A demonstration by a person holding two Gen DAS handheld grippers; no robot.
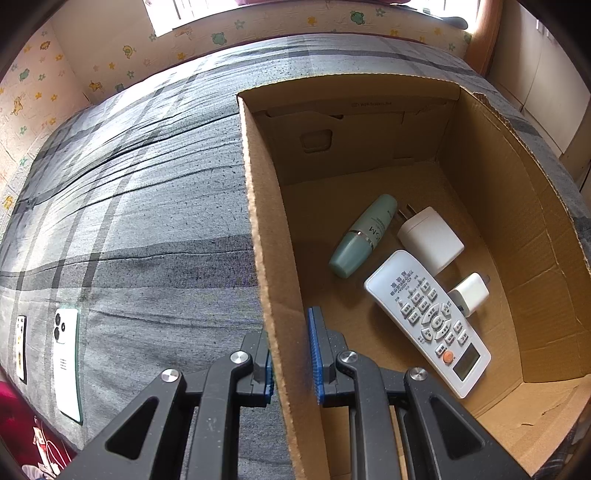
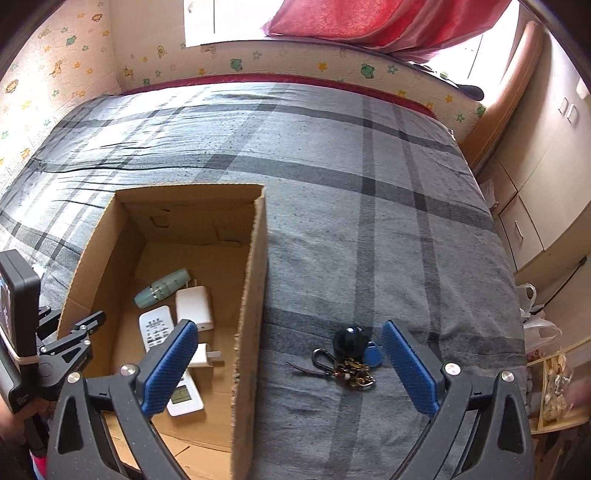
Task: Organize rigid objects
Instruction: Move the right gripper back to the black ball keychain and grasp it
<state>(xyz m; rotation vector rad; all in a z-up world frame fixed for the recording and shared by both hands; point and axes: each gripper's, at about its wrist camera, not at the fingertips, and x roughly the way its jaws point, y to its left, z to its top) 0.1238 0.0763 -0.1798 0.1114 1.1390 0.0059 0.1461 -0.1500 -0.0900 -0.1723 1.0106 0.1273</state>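
Four items lay in the cardboard box (image 1: 480, 177), its wall clamped by the left gripper (image 1: 291, 354); keys (image 2: 347, 354) and phones (image 1: 66, 362) remained outside, the right gripper (image 2: 288, 365) wide and empty.

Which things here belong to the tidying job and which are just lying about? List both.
Job: cardboard box, remote, green bottle, two chargers, keys, two phones.
Lying about: red curtain, plastic bag.
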